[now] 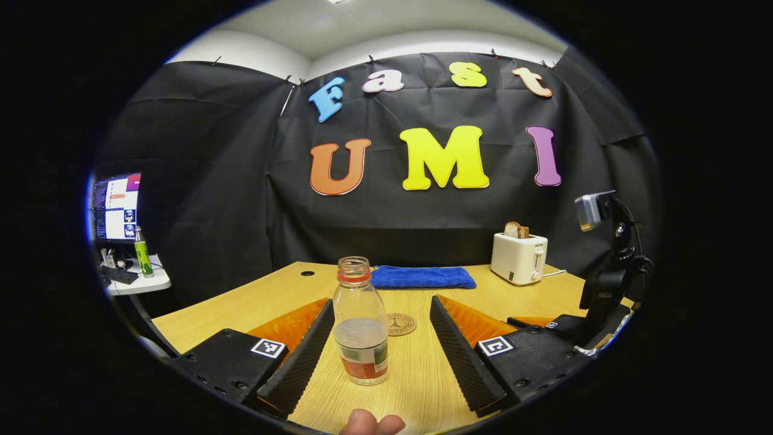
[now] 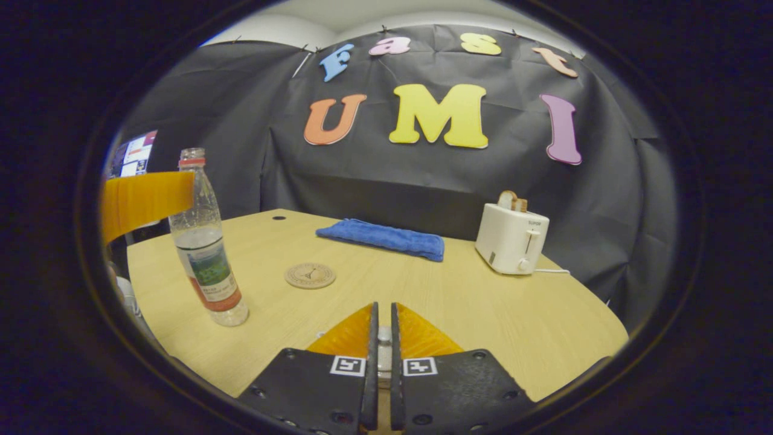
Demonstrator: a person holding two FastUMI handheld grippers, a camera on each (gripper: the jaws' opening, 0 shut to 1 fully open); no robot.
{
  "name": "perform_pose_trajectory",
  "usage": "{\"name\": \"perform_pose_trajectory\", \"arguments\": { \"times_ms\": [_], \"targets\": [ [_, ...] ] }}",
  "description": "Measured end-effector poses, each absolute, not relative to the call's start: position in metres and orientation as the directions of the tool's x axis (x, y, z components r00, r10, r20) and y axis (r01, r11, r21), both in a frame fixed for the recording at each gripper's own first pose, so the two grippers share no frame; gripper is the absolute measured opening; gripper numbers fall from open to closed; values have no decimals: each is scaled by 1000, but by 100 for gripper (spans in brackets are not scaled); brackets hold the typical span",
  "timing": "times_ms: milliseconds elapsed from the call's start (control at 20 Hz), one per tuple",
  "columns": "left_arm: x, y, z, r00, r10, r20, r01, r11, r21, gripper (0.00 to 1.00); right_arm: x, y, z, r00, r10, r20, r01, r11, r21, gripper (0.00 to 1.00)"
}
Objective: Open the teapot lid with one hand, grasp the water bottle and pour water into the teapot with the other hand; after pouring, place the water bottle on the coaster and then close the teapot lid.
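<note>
In the left gripper view, your left hand-held gripper (image 1: 377, 356) is spread wide, its two fingers standing on either side of the water bottle (image 1: 361, 323) without touching it. The bottle stands upright on the bench (image 1: 253, 302), cap off, with a little water in its lower part. Just behind it lies the round coaster (image 1: 401, 324), flat on the wood and apart from the bottle. Farther back a folded blue towel (image 1: 421, 277) lies near the bench's far edge, and a white toaster (image 1: 519, 257) with bread in its slot stands to the right. At the right edge you can see your other hand-held gripper (image 1: 595, 314), low over the bench. A fingertip (image 1: 371, 423) of yours shows at the bottom.

In the right gripper view, your right hand-held gripper (image 2: 381, 338) is nearly closed: a narrow gap remains between the fingers, and something small and pale sits in that gap, though I cannot tell what it is. The water bottle (image 2: 205, 248) stands at the left, the coaster (image 2: 310, 275) to its right, well apart. The towel (image 2: 381, 238) and toaster (image 2: 511, 238) lie beyond.
</note>
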State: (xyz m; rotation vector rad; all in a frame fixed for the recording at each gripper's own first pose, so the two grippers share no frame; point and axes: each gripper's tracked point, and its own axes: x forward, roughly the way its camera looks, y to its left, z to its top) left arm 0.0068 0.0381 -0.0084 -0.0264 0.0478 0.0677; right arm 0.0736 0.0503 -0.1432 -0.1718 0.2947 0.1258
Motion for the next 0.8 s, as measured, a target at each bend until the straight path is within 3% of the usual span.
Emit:
{"name": "perform_pose_trajectory", "arguments": {
  "times_ms": [150, 800],
  "targets": [
    [4, 39, -9, 996, 70, -51, -71, 997, -33, 100, 75, 52, -142, 943, 114, -313, -167, 975, -145, 0],
    [-8, 46, -80, 984, -11, -179, -10, 994, -113, 100, 75, 54, -115, 950, 175, -258, -207, 973, -103, 0]
  ]
}}
